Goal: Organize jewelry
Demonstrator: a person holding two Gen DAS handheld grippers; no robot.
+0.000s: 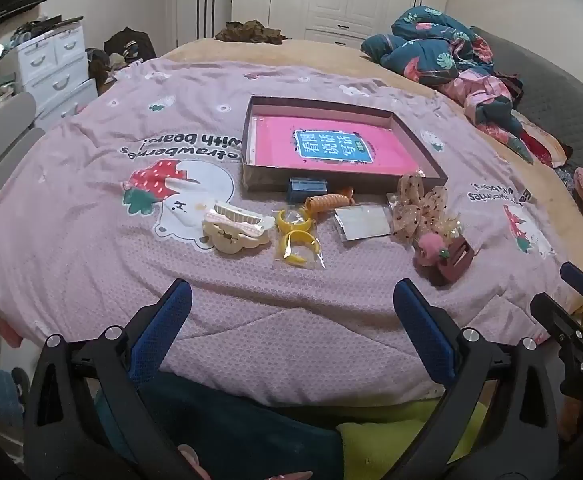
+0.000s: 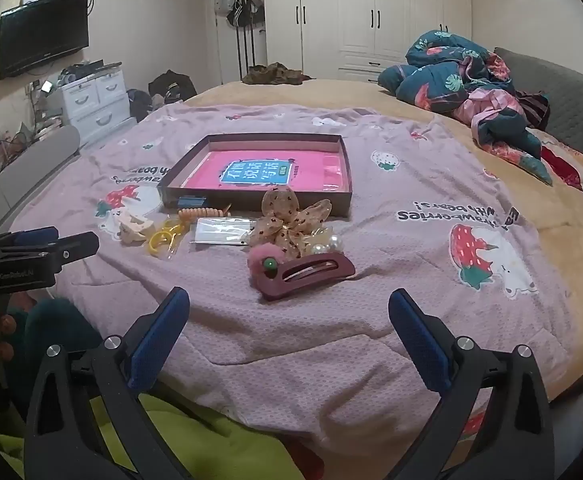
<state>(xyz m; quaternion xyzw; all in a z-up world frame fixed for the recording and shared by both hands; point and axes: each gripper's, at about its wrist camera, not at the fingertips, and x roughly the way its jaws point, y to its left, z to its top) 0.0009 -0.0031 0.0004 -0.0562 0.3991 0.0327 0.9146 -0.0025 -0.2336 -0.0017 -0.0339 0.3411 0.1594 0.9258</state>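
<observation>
Big bed under a pink quilt with strawberry bears point(image 2: 431, 280). On it, far side, a flat dark cardboard box with a pink book inside point(image 2: 337, 152). Just in front, near side, a row of hair things: dark red clip with a pink fuzzy ball point(image 2: 307, 274), spotty see-through bow point(image 2: 291, 220), yellow rings in a clear bag point(image 1: 297, 240), cream claw clip point(image 1: 235, 228) at the left.

Left claw point(image 1: 291, 312) wide open, holding nothing. Right claw point(image 2: 289, 318) wide open too, nothing in it.

Best to start with the nearest clip: come down slowly, pinch the hard part, not the fluff.

Hard to tell what the small blue thing point(image 1: 307, 189) by the box wall is.
</observation>
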